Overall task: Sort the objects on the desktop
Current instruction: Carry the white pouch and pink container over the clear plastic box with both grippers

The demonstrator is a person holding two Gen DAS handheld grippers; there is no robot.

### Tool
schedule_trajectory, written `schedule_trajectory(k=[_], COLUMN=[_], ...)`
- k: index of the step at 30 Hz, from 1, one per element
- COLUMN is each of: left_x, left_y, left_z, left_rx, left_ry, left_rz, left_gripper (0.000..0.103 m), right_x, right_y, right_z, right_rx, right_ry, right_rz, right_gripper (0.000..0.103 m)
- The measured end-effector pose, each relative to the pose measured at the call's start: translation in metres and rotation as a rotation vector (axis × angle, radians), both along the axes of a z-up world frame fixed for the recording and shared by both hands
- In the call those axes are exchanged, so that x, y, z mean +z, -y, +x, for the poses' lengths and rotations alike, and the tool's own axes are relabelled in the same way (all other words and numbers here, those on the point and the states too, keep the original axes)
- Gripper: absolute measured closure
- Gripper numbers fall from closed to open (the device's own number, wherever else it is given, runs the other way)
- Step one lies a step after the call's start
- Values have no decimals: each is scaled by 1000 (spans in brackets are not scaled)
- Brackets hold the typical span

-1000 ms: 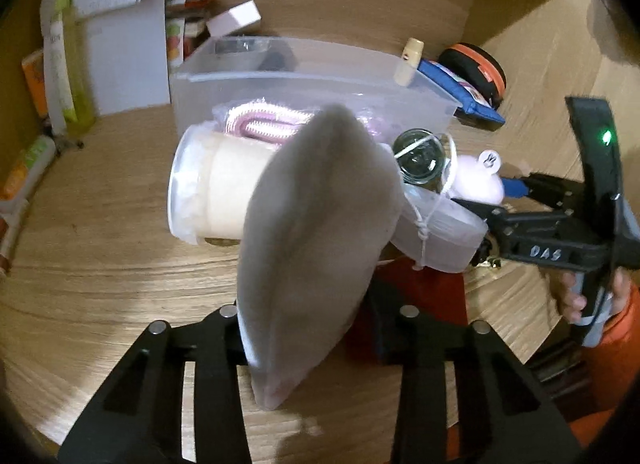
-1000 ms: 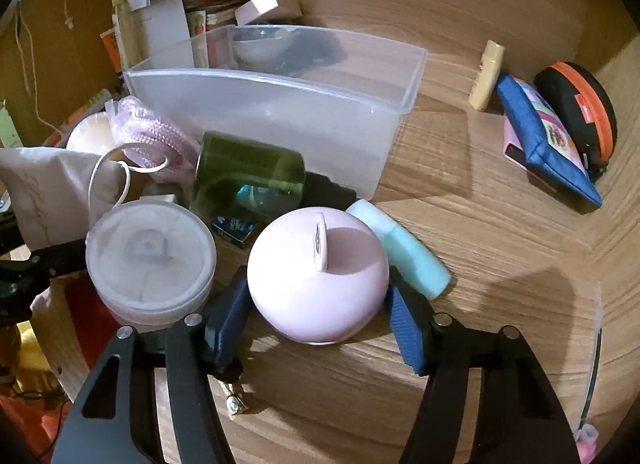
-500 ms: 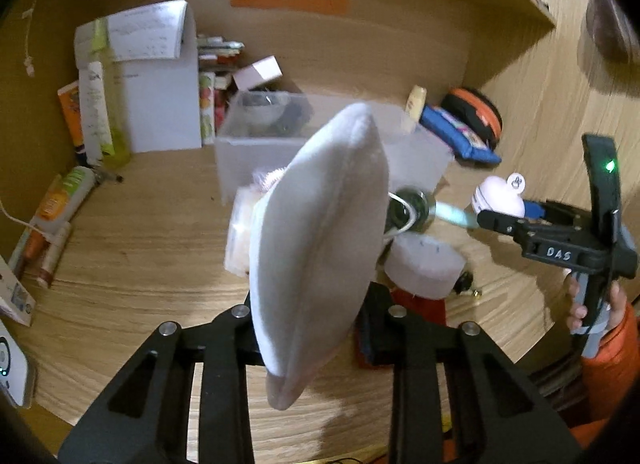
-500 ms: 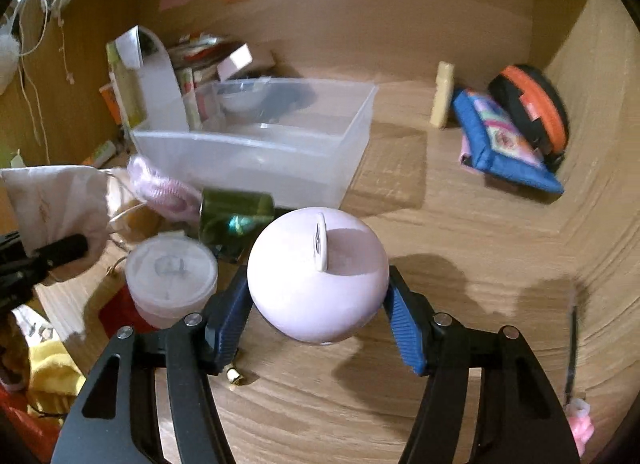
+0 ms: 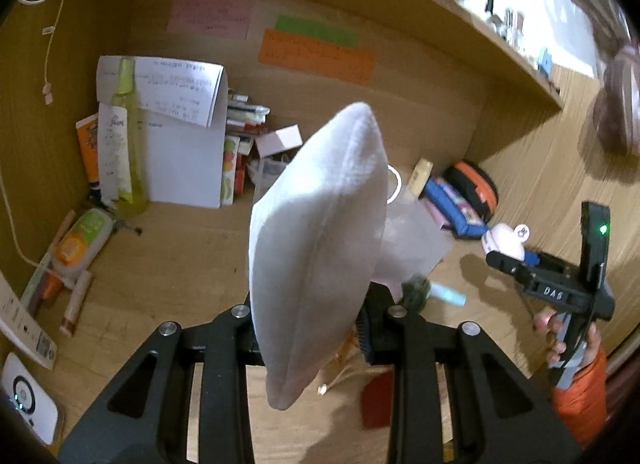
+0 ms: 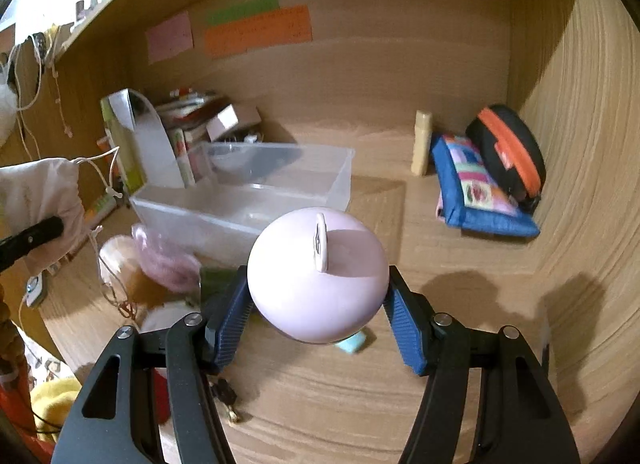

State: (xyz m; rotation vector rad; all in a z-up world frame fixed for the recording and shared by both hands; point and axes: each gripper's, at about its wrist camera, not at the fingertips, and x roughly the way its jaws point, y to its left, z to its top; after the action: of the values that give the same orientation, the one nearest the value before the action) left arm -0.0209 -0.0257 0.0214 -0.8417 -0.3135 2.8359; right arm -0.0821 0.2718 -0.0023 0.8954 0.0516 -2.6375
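Two grippers are loaded, both held above the desk (image 6: 460,284). At the left, the left gripper (image 5: 316,328) pinches a grey-white drawstring pouch (image 5: 316,240), which stands on edge between its fingers. Past it, farther back, sits the clear bin (image 6: 256,191), with a pink bundle (image 6: 164,256) just near of its left end. The right gripper (image 6: 318,316) clamps a pink round case (image 6: 318,280). At far right lie a blue pouch (image 6: 476,187) and a black-orange case (image 6: 508,151).

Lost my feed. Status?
Left gripper shut on cloth pouch. Right gripper shut on pink round object. Clear bin ahead, open.
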Motion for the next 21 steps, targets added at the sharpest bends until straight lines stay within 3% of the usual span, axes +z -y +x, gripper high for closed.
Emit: schedule_trajectory(k=[10,21], left_x=[29,27], left_y=[6,-8], left_z=[-39,-114], left_rx=[-18,-53], left_ry=[-46,-7], left_rz=[8,-38], left_gripper=[73,73], right_x=[23,26], right_y=[6,37], right_z=[-20,-61], right_rx=[12,56], right_ry=[-53,-48], right_rz=[-18,-28], right_gripper=[43,43])
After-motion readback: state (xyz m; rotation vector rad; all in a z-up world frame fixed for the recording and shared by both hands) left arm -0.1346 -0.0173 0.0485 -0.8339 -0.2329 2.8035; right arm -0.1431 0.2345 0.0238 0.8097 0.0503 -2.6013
